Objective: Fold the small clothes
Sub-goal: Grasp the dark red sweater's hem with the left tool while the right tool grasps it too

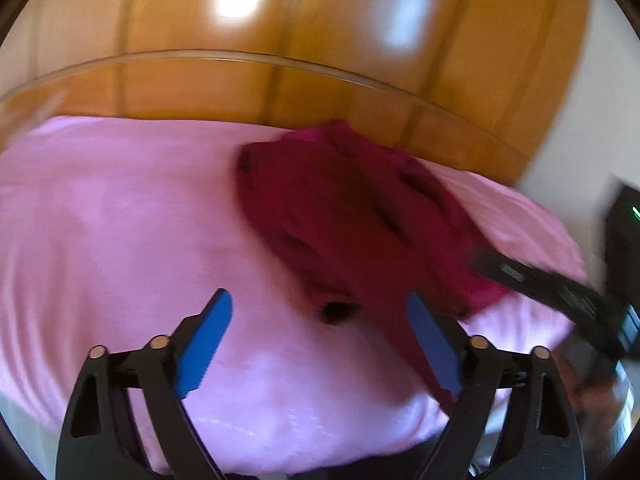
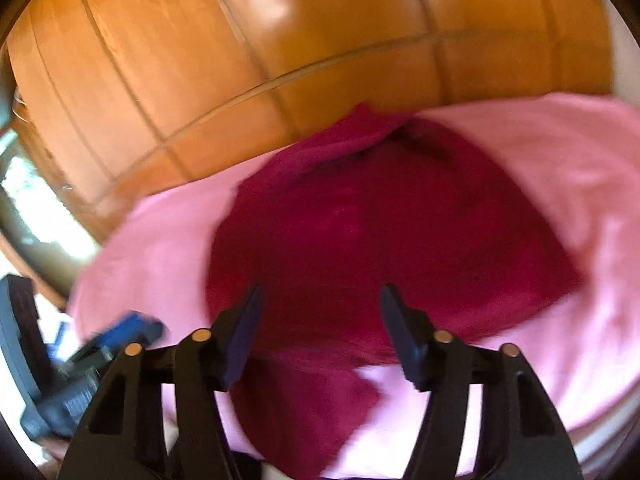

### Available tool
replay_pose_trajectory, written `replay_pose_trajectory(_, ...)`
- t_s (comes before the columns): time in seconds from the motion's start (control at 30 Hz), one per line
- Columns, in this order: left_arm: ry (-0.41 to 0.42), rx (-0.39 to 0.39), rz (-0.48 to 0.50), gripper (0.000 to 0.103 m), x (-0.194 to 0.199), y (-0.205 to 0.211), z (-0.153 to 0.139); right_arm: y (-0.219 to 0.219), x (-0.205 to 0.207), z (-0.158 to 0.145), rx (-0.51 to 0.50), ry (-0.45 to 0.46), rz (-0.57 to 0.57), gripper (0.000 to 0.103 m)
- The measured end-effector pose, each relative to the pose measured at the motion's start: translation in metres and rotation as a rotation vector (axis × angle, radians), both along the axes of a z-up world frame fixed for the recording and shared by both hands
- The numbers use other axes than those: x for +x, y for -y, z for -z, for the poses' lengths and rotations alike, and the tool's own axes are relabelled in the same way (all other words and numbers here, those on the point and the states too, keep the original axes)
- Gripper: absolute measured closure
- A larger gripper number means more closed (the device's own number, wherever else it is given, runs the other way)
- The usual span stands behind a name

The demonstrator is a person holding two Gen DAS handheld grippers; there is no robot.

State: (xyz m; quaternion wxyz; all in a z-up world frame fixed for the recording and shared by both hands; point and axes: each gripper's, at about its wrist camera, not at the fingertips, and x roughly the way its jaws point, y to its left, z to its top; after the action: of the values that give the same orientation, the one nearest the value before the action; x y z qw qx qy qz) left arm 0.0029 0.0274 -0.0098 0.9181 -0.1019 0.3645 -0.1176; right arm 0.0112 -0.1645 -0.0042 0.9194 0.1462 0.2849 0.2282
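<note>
A dark red small garment (image 1: pixel 360 216) lies crumpled on a pink cloth (image 1: pixel 120 220), with a sleeve end pointing toward the camera in the left wrist view. My left gripper (image 1: pixel 319 295) hovers just short of that sleeve end, its blue pads wide apart and pressing on nothing; the right pad overlaps the garment's edge. A finger of my right gripper (image 1: pixel 532 280) reaches over the garment's right edge. In the right wrist view the garment (image 2: pixel 380 240) fills the middle, and my right gripper (image 2: pixel 321 289) stands over its near part with jaws apart. The picture is blurred.
Glossy orange-brown wood panels (image 1: pixel 320 20) with bright glare rise behind the pink cloth, and a thin curved clear rim (image 1: pixel 240 56) runs in front of them. A pale wall (image 1: pixel 592 100) is at the right. The left gripper's blue pad (image 2: pixel 132 328) shows at lower left.
</note>
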Motion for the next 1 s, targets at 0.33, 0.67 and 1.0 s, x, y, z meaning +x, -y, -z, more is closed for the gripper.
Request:
replay_pose_trajectory(0.33, -0.065, 0.072, 0.265, 0.034, 0.014, 0.060, 0.024, -0.041, 0.075, -0.002, -0.022, -0.112, -0.174, 0.088)
replay_pose_trajectory(0.67, -0.112, -0.073, 0.218, 0.096, 0.026, 0.034, 0.028, 0.019, 0.053, -0.031, -0.180, 0.105, 0.058, 0.097)
replay_pose_trajectory(1.0, 0.076, -0.101, -0.134, 0.096, 0.051, -0.113, -0.048, 0.150, 0.103, -0.043, -0.329, 0.103, 0.498, 0.097)
